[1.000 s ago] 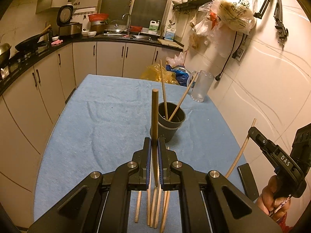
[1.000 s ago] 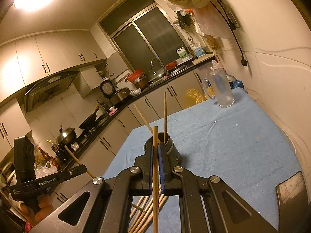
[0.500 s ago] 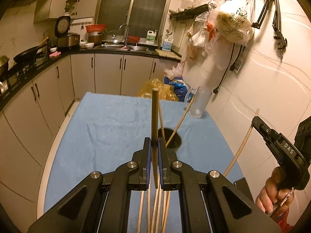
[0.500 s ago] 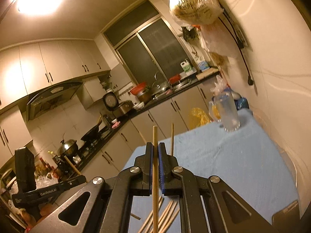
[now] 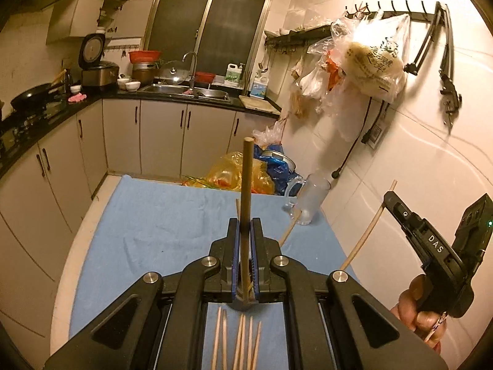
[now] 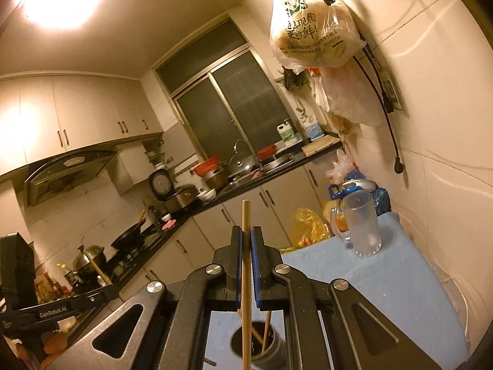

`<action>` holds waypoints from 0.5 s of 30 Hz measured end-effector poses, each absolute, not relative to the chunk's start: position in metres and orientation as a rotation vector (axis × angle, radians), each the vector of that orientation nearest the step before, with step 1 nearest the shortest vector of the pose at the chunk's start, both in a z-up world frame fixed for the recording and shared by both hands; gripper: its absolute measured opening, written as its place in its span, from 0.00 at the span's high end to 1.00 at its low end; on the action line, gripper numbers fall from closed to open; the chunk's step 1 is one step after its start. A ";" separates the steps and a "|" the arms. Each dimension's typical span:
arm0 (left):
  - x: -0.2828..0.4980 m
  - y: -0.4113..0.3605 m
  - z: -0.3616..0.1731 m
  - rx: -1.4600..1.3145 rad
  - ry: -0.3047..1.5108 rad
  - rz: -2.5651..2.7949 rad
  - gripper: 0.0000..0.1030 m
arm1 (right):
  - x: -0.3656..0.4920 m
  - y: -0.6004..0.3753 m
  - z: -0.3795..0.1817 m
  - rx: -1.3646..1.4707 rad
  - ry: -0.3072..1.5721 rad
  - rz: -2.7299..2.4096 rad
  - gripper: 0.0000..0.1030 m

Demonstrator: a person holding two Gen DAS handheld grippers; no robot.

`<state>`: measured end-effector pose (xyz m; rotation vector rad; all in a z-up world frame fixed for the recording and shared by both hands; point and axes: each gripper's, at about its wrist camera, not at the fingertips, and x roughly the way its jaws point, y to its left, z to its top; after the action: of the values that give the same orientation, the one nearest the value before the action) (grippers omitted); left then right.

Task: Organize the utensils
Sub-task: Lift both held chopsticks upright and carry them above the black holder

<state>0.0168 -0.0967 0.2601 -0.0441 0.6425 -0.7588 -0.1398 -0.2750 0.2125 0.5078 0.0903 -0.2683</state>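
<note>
My left gripper (image 5: 245, 225) is shut on a dark wooden chopstick (image 5: 246, 178) that stands upright above the blue cloth (image 5: 160, 219). Several loose chopsticks (image 5: 240, 342) lie on the cloth under it. My right gripper (image 6: 245, 234) is shut on a pale chopstick (image 6: 245, 280); its lower end hangs over the dark holder cup (image 6: 255, 348), which holds two chopsticks. In the left wrist view the right gripper (image 5: 391, 199) shows at the right with its pale chopstick (image 5: 366, 234). The left gripper (image 6: 101, 291) shows in the right wrist view at lower left.
A clear glass mug (image 5: 308, 200) stands at the cloth's far right corner, also in the right wrist view (image 6: 362, 225). Plastic bags (image 5: 234, 172) sit behind the table. Bags hang on the tiled wall (image 5: 372, 58) to the right. Cabinets and counter lie left and behind.
Both grippers have risen and tilted up with their chopsticks. The holder cup has dropped out of sight in the left wrist view and now sits directly below the right gripper.
</note>
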 end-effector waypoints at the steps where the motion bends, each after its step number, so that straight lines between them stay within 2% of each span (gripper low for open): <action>1: 0.020 -0.098 0.259 -0.047 0.642 -0.760 0.94 | -0.134 -0.277 0.213 0.508 0.089 -0.276 0.95; 15: 0.056 -0.134 0.222 -0.050 0.694 -0.778 0.94 | -0.072 -0.287 0.191 0.483 0.105 -0.363 0.95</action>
<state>0.0555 -0.1335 0.2220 -0.0502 0.6939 -0.7783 -0.0722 -0.2875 0.1906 0.4829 0.1049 -0.3628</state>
